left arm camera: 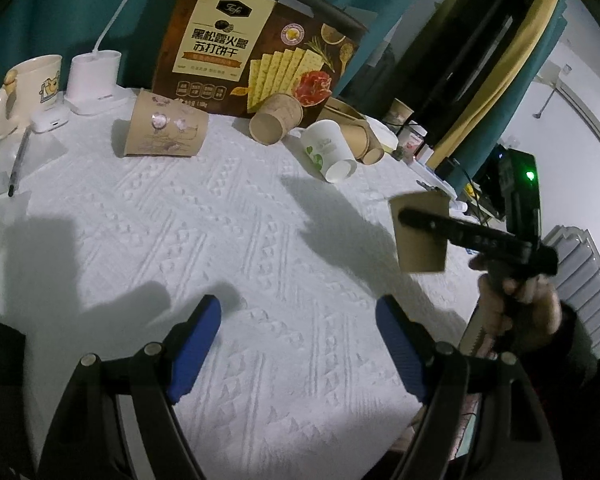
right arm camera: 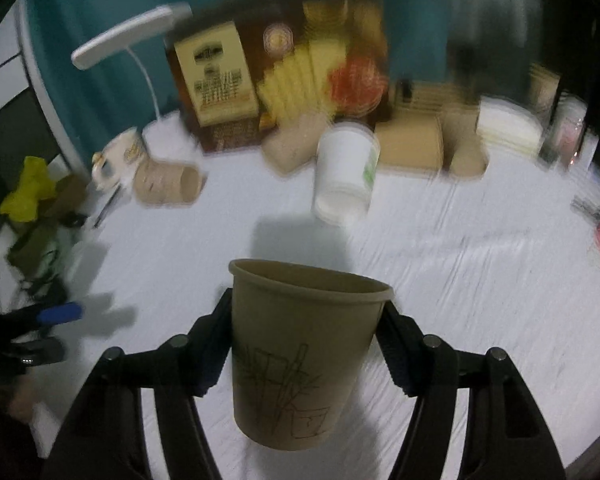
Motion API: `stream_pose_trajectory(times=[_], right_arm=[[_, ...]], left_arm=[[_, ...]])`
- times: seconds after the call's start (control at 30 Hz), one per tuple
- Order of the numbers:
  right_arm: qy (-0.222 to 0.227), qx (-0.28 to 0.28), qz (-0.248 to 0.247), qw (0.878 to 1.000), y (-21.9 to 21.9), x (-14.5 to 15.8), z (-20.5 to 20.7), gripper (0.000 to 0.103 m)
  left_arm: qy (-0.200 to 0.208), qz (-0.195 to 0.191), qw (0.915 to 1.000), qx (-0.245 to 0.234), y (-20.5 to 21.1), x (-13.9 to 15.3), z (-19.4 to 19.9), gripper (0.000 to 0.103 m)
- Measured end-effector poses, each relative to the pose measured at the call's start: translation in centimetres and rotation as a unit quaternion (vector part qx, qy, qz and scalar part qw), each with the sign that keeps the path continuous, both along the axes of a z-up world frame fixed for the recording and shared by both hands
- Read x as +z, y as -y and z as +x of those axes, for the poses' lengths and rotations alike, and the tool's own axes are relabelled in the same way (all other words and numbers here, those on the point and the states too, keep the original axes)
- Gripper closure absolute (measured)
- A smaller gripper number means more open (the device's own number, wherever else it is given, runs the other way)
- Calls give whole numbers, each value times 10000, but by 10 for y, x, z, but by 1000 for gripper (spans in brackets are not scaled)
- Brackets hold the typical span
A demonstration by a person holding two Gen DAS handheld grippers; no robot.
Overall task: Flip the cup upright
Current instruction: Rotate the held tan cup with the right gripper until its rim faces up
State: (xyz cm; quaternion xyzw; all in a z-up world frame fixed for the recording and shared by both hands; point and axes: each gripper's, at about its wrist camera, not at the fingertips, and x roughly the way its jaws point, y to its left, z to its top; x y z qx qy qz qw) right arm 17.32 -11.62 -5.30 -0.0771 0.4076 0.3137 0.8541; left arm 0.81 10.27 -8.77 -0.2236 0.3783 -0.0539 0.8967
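Observation:
My right gripper [right arm camera: 306,320] is shut on a brown paper cup [right arm camera: 300,356] with a bamboo drawing. The cup is held mouth-up above the white tablecloth [right arm camera: 440,280]. The same cup [left arm camera: 420,234] shows in the left wrist view at the right, off the table, with the right gripper's finger [left arm camera: 460,232] across it. My left gripper [left arm camera: 300,344] is open and empty, low over the tablecloth [left arm camera: 220,220], its blue pads [left arm camera: 198,344] wide apart.
Several paper cups lie on their sides at the back: a patterned brown one [left arm camera: 164,126], a plain brown one [left arm camera: 276,118], a white one with green print [left arm camera: 328,150]. A biscuit box [left arm camera: 256,52], a mug [left arm camera: 28,88] and a white lamp base [left arm camera: 94,80] stand behind them.

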Motion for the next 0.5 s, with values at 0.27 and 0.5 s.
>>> stream_pose_trajectory(times=[0.27, 0.5], right_arm=[[1139, -145, -15, 9934, 1, -18, -31, 40], [1448, -49, -137, 9894, 4, -24, -53, 40]], left_arm=[[20, 24, 9999, 144, -6, 0, -5, 23], [-7, 58, 10000, 27, 2, -2, -6, 23]])
